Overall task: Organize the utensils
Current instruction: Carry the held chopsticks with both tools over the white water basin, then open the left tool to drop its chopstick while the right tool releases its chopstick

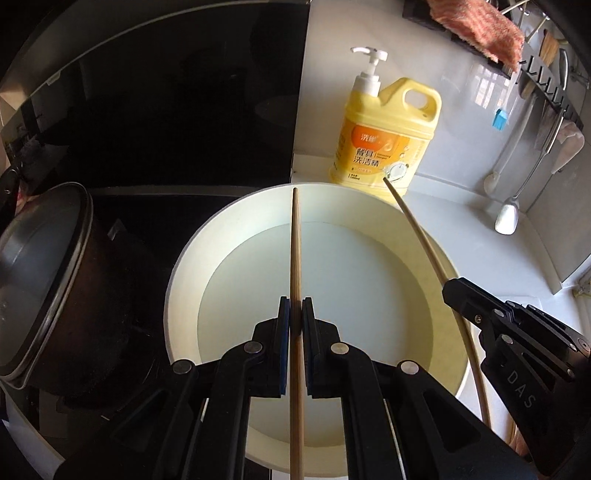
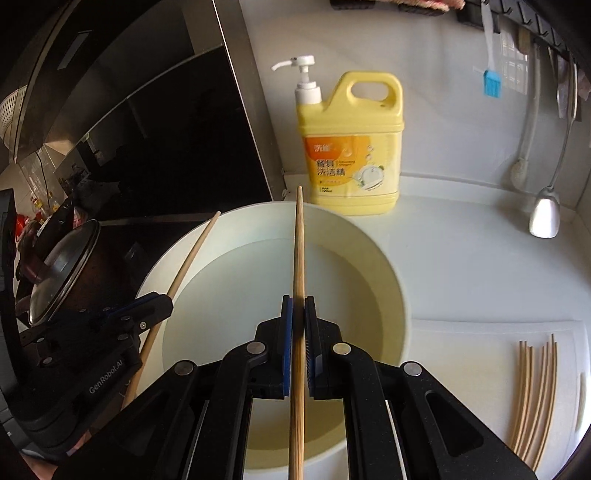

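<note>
Black hinged linkages with round silver pivots and blue pads: left gripper (image 1: 295,314), pads pressed onto a straight, ridged bamboo chopstick (image 1: 295,251) running forward over a round white basin (image 1: 184,266). Same build on the right gripper (image 2: 298,314), likewise pinching a second bamboo chopstick (image 2: 298,251) that points out over the same basin (image 2: 402,295). From the left wrist view, right gripper (image 1: 452,291) low at the right over the basin rim, its chopstick (image 1: 410,218) slanting toward a yellow detergent jug (image 1: 388,136). From the right wrist view, left gripper (image 2: 162,306) at the basin's left edge, thin stick (image 2: 192,251) angled up past the rim. Smooth, matte basin with shallow clear water inside. Behind it, squarish yellow plastic jug (image 2: 351,147) with white pump and moulded handle, standing on a white counter (image 2: 461,266). More loose chopsticks (image 2: 535,391) fanned on a white cutting board (image 2: 461,369) at the right. Dark pot with a glass lid (image 1: 40,269) left of the basin, on a glossy black cooktop. Hanging on the wall rail: blue silicone brush (image 2: 492,83), steel ladle (image 2: 545,218), pink striped cloth (image 1: 476,26).
</note>
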